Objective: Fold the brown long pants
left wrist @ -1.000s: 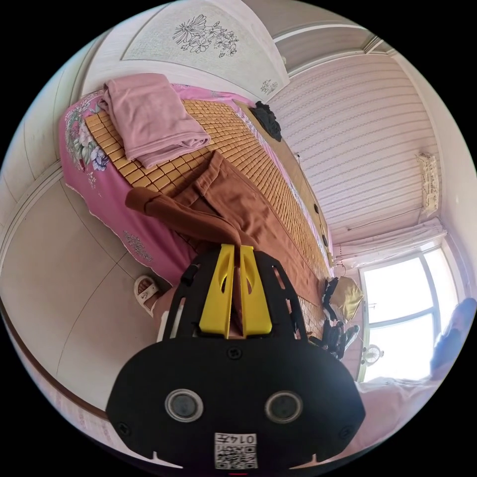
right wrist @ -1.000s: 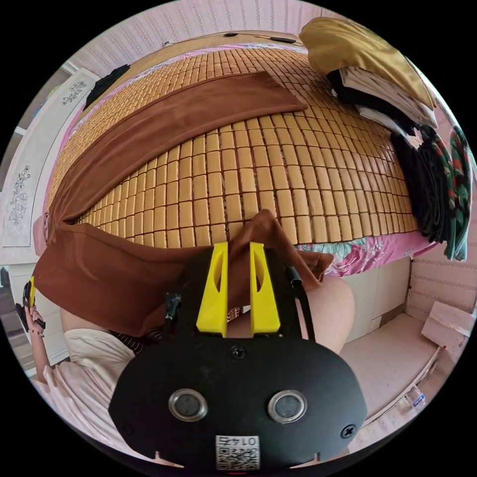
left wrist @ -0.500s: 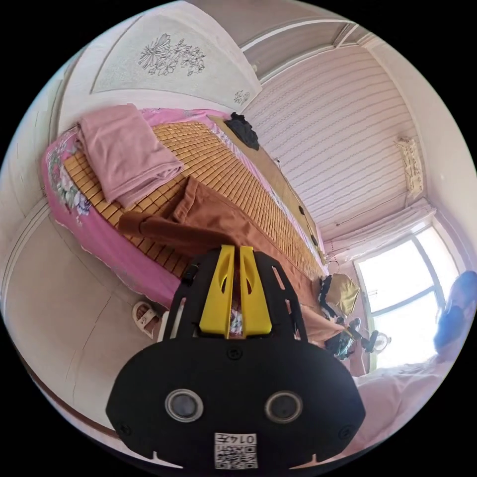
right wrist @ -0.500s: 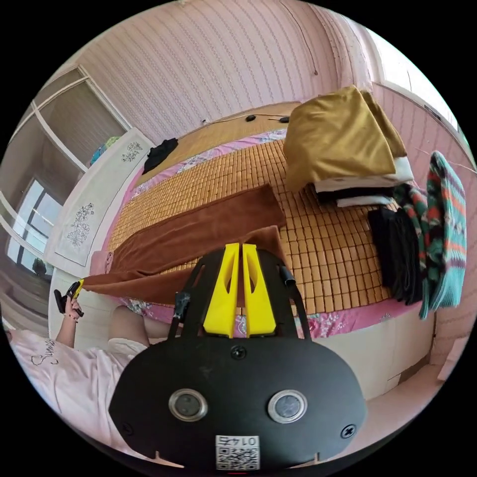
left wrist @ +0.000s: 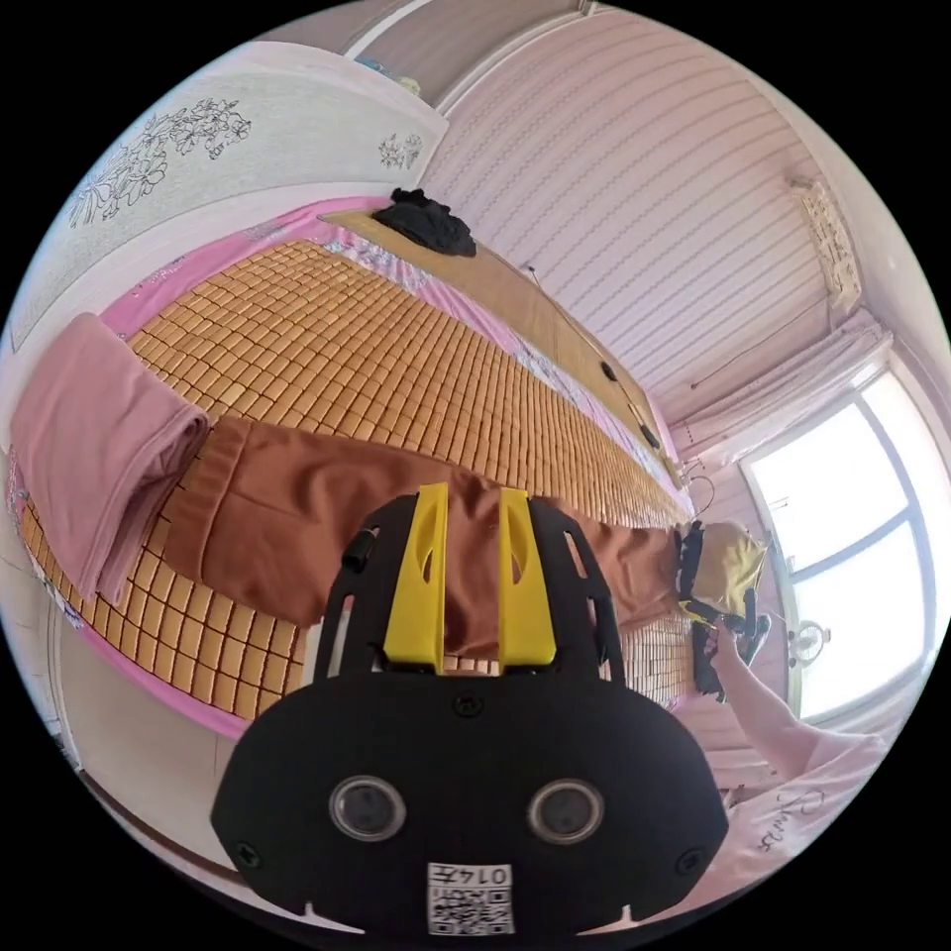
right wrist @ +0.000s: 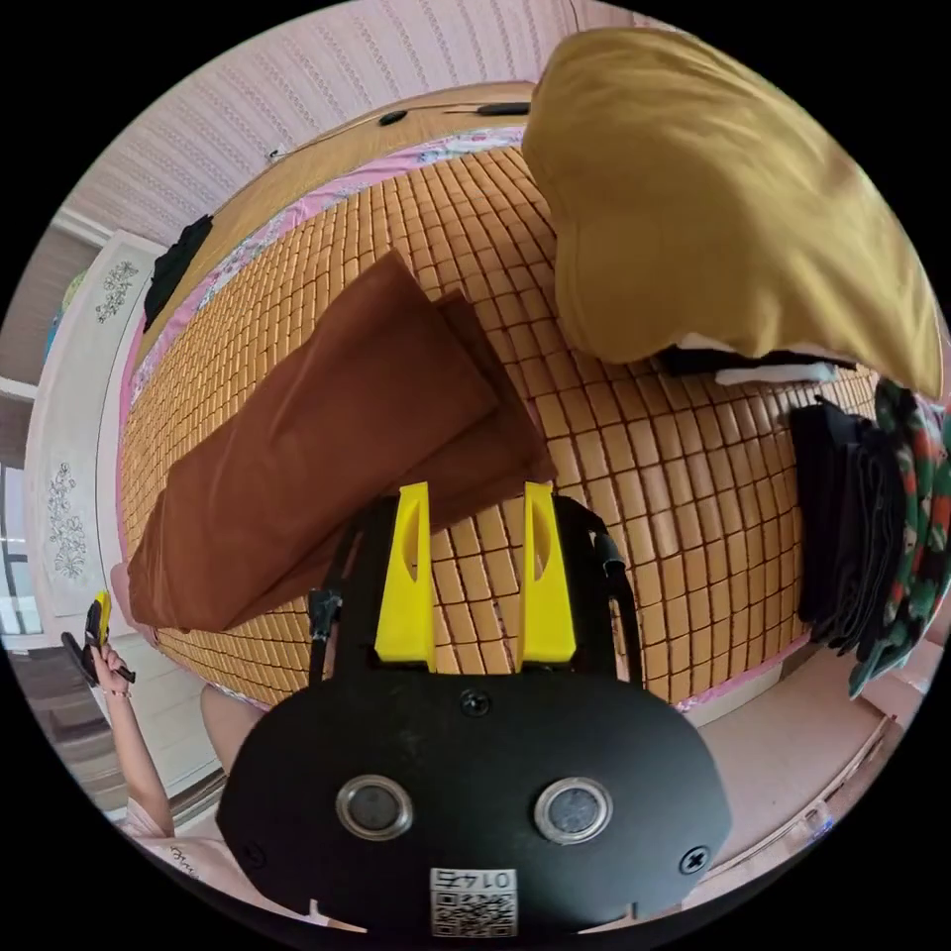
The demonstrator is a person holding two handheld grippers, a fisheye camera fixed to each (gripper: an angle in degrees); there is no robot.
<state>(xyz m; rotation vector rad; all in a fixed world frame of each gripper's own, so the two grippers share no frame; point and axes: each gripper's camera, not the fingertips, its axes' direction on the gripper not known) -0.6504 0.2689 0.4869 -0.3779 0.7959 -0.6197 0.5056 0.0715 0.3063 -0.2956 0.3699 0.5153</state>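
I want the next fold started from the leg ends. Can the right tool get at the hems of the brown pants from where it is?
Probably yes. The right tool hangs open just short of the brown pants, with bare mat between them.

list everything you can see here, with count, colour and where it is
brown long pants: 1, brown, folded lengthwise, flat on the bamboo mat
bamboo mat: 1, golden, covering the bed
bed sheet: 1, pink floral, under the mat, showing at its edges
folded blanket: 1, dusty pink, at the mat's end near the pants' waistband
clothes stack: 1, mustard piece on top, white and black beneath, past the pant cuffs
dark garments: several, black and green-red patterned, draped at the bed edge
black cloth: 1, on the far wooden ledge
window: 1, bright
left hand-held gripper: 1, yellow jaws, open over the pants
right hand-held gripper: 1, yellow jaws, open over the mat
person's arm: 1
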